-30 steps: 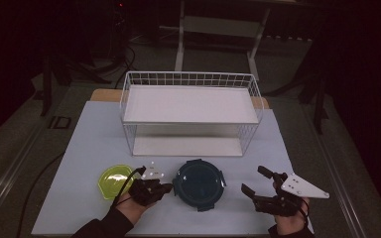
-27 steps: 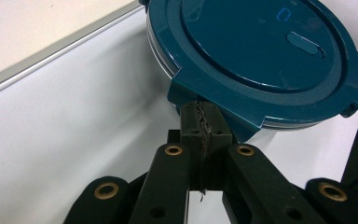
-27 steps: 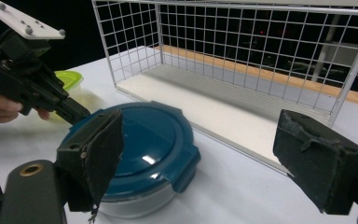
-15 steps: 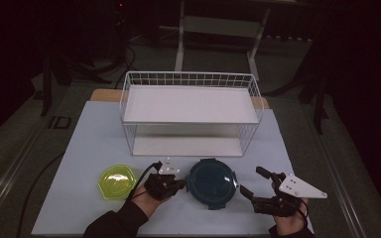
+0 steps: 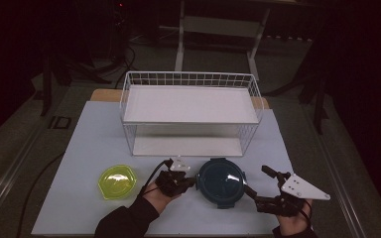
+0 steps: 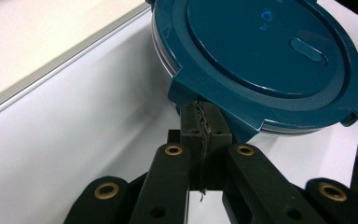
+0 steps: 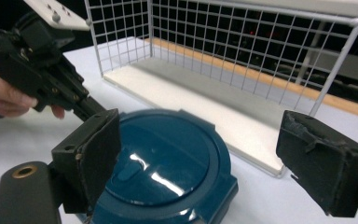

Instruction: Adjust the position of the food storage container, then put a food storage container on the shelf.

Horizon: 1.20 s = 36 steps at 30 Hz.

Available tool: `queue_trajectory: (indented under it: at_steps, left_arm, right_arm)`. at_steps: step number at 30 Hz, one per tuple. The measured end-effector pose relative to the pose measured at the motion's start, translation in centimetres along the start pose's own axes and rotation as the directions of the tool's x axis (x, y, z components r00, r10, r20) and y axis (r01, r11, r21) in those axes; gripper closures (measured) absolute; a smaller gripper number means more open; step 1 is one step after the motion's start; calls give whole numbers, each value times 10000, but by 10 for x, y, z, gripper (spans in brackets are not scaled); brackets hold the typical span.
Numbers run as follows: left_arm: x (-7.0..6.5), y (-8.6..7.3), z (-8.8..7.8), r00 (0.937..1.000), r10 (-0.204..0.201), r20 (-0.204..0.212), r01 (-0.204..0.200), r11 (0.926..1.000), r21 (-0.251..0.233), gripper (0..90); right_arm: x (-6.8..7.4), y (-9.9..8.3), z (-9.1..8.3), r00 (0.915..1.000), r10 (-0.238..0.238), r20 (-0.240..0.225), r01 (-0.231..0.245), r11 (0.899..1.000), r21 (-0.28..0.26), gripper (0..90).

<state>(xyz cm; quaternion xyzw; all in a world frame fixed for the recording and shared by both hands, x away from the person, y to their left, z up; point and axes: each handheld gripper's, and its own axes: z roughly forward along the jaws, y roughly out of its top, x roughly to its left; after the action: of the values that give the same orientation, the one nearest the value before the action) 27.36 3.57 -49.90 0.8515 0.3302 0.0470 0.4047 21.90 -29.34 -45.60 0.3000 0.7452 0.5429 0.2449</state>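
Left gripper touches blue lidded container on bench, right gripper beside it, yellow bowl left.

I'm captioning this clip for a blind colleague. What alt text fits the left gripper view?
The left gripper, jaws shut, presses its tips against the edge tab of a round dark-teal lidded container on a white table; whether they pinch the tab is unclear.

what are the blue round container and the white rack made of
The blue round container looks like glossy moulded plastic: its lid shows sharp light reflections and moulded corner tabs. The white rack looks like coated metal wire, a thin grid with matte white flat shelves; the shelf material is hard to tell.
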Motion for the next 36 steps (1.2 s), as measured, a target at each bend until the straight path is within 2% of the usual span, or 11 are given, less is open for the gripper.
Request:
queue_trajectory:
  at_steps: [14,16,19,20,21,24,25,26,28,35,36]
  left_arm:
    - [-3,12,8,9997,139,196,-137,9999,-74,878]
    - [-2,13,5,9998,114,131,-112,9999,-97,766]
    - [3,15,-6,9961,-609,636,642,9966,-511,528]
    - [3,15,-6,9961,-609,636,642,9966,-511,459]
    - [5,16,-9,9892,-1059,1014,1136,9908,-733,378]
    - [5,17,-11,9843,-1245,1253,1355,9873,-834,168]
    - [5,17,-11,9843,-1245,1253,1355,9873,-834,168]
    - [3,20,-12,9724,-1663,1634,1814,9800,-821,124]
    - [3,22,-12,9675,-1838,1736,1986,9774,-722,51]
    - [5,22,-7,9522,-2596,1612,2710,9611,-529,35]
    - [9,22,-4,9356,-3142,1611,3225,9461,-281,35]
  right_arm:
    - [-1,-2,1,9989,422,-210,-406,9965,728,168]
    - [-1,-2,0,9987,496,-153,-485,9967,643,187]
    - [-2,-1,0,9972,745,-98,-739,9958,538,186]
    - [-2,-1,0,9972,745,-98,-739,9958,538,186]
    - [-3,0,-1,9974,714,-107,-708,9965,438,184]
    - [-4,0,-4,9984,558,-69,-556,9981,276,178]
    - [-5,1,-5,9988,496,-48,-495,9986,192,178]
    - [-7,3,-9,9992,382,125,-382,9993,-7,157]
    - [-8,4,-12,9991,330,253,-329,9995,-29,136]
    - [-8,6,-13,9988,287,387,-295,9994,200,125]
    - [-10,7,-12,9975,688,169,-690,9976,103,113]
